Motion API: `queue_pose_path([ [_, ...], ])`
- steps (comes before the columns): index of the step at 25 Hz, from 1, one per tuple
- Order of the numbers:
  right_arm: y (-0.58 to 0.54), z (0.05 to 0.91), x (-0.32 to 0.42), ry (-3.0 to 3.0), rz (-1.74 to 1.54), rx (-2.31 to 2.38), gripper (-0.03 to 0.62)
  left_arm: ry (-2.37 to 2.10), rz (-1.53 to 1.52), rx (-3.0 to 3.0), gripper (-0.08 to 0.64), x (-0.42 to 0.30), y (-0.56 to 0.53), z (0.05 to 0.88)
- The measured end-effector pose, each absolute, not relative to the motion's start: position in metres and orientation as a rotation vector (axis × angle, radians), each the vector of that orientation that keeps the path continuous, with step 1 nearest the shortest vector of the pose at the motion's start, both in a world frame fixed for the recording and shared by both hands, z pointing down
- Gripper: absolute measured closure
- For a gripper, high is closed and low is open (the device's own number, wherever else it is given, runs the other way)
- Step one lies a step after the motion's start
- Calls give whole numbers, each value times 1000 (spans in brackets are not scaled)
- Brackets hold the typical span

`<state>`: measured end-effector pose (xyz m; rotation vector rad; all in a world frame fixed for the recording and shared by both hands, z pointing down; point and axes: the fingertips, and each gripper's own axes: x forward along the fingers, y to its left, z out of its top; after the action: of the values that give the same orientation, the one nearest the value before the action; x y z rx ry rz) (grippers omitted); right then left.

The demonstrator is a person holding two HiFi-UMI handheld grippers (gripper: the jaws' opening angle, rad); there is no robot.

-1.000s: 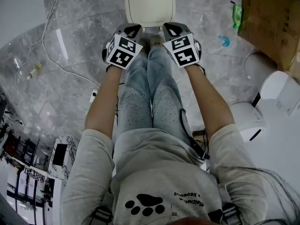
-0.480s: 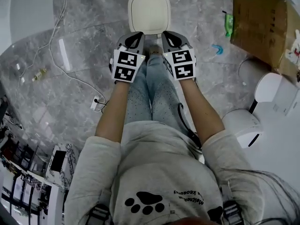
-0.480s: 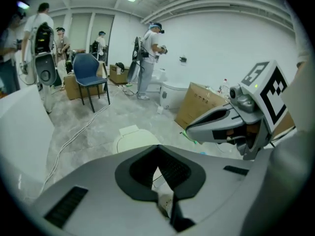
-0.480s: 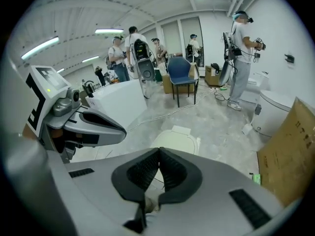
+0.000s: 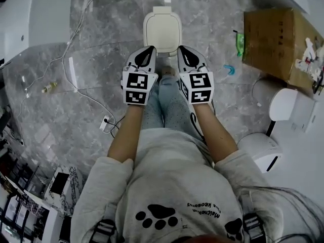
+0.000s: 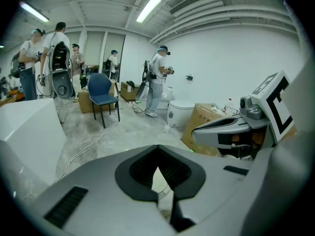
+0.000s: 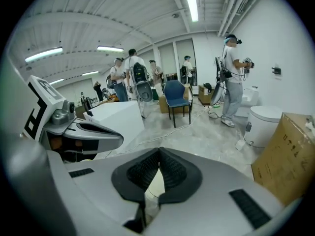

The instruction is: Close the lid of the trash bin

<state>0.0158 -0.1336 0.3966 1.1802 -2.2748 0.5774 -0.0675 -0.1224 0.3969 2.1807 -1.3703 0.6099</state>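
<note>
Inventory, counted from where I stand.
- Grippers, mine: two, the left gripper (image 5: 148, 52) and the right gripper (image 5: 183, 52), one marker cube on each.
- Trash bin (image 5: 162, 32): one, with one lid.
- Cardboard box (image 5: 271, 42): one.
- Blue chair (image 6: 103, 93): one.
- White rounded units: two, the nearer white unit (image 5: 260, 147) and the farther white unit (image 5: 291, 103).
- Persons (image 6: 158, 77): five that I can make out.
</note>
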Motion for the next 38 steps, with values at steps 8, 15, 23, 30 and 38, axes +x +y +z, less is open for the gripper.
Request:
queue_pose_path([
  [8, -126, 284, 12, -2396, 408, 1253, 560, -1494, 509, 2266, 541, -64, -105, 292],
  [15, -113, 203, 17, -2478, 289, 1305, 561, -1573, 435, 2328, 541, -60, -98, 210],
  [23, -72, 118, 26, -2567, 154, 1362, 561, -1632, 357, 2474, 541, -48, -73, 122],
  [30, -36, 78, 32, -2602, 45, 1368, 561, -1653, 338, 2533, 541, -48, -37, 90],
  [38, -12, 75, 28, -2647, -7, 1376, 561, -1660, 374, 2572, 541, -47, -14, 85],
])
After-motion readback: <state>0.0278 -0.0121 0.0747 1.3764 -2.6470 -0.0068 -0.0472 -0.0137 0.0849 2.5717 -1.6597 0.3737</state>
